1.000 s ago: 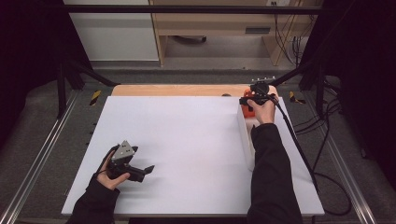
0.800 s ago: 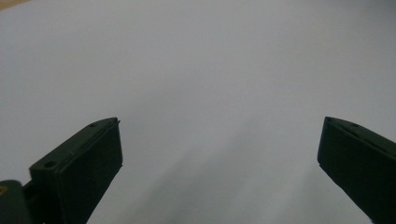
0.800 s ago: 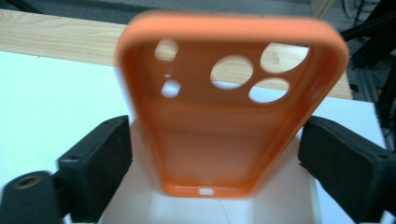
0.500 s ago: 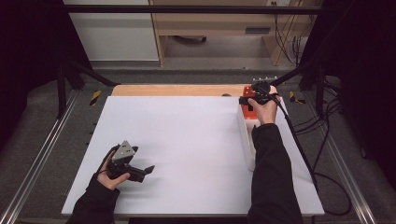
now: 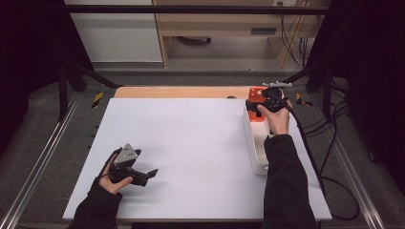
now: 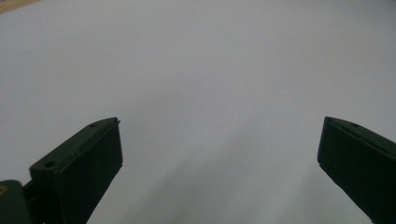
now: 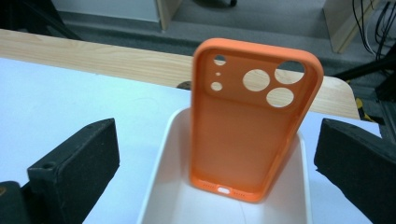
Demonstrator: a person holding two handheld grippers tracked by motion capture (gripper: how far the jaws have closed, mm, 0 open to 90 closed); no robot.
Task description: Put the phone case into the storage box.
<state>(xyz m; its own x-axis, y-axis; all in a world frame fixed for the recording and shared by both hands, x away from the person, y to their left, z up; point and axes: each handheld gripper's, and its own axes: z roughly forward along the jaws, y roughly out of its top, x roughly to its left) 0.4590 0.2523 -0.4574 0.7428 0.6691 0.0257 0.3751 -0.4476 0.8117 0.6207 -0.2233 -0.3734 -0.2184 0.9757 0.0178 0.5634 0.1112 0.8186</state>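
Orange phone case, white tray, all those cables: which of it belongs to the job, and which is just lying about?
In the job:
- orange phone case, propped in the tray
- white tray
- right claw, just opened, nothing between its jaws

Lying about:
- left claw, open over the bare white tabletop
- floor cables
- wooden furniture behind

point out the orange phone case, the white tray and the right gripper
orange phone case [image 7: 243, 140]: right gripper view, middle of its inner back panel.
white tray [image 7: 161, 172]: right gripper view, left wall.
right gripper [image 7: 217, 161]: right gripper view, midway between its open jaws.

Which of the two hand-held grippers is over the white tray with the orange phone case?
The right gripper, open above the white tray holding the orange phone case. The left gripper is over bare table.
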